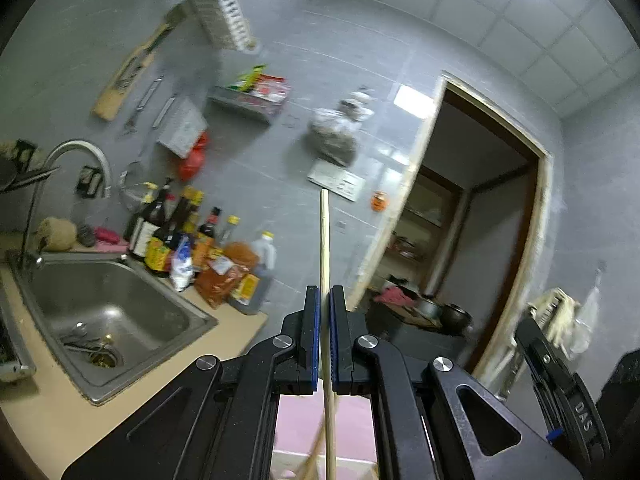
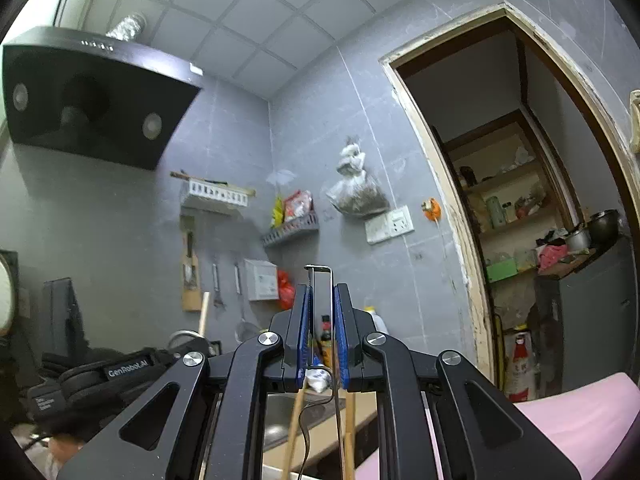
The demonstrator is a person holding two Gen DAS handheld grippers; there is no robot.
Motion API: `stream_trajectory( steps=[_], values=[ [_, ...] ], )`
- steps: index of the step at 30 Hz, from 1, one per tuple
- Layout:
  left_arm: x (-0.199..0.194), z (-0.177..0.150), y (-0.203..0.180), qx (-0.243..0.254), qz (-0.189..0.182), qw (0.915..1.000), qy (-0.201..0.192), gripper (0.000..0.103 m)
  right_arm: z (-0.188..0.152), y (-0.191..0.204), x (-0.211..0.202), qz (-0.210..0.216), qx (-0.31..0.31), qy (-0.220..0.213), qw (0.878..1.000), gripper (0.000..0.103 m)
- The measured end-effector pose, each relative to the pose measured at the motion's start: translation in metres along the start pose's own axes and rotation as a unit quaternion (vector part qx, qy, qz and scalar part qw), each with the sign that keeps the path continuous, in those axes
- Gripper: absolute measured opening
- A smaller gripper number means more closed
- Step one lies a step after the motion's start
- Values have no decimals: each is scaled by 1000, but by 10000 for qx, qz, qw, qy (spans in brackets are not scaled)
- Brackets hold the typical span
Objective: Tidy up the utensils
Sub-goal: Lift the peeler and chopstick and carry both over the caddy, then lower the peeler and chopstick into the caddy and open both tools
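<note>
A pale wooden chopstick (image 1: pixel 325 248) stands upright between the pads of the left claw (image 1: pixel 325 300), which is clenched on it, above the worktop (image 1: pixel 240 320); only this view shows the steel sink (image 1: pixel 108 304) and the sauce bottles (image 1: pixel 192 248) beside it; the right claw (image 2: pixel 321 300) grasps a thin metal wire handle (image 2: pixel 320 270); its view alone shows the black range hood (image 2: pixel 92 100) and pantry shelves (image 2: pixel 516 216).
</note>
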State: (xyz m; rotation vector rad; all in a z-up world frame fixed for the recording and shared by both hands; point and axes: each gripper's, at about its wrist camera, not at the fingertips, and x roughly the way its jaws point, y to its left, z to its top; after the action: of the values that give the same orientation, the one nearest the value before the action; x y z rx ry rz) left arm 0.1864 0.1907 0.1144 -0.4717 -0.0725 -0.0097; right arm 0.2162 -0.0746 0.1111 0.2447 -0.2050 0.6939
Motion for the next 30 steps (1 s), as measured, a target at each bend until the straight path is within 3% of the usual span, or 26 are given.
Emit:
stream_trajectory(
  steps=[7,13,30],
  values=[
    [11,-25,13,-1,523,9986,-51,2,-25,-4,10,-142,-109,181,9997,10],
    [11,-46,9,132,723,9972,-94,2,-38,-5,11,-237,-236,268,9991,10],
    [5,-83,-5,796,666,9946,-47,2,-73,-8,17,-399,-558,796,9945,11]
  ],
)
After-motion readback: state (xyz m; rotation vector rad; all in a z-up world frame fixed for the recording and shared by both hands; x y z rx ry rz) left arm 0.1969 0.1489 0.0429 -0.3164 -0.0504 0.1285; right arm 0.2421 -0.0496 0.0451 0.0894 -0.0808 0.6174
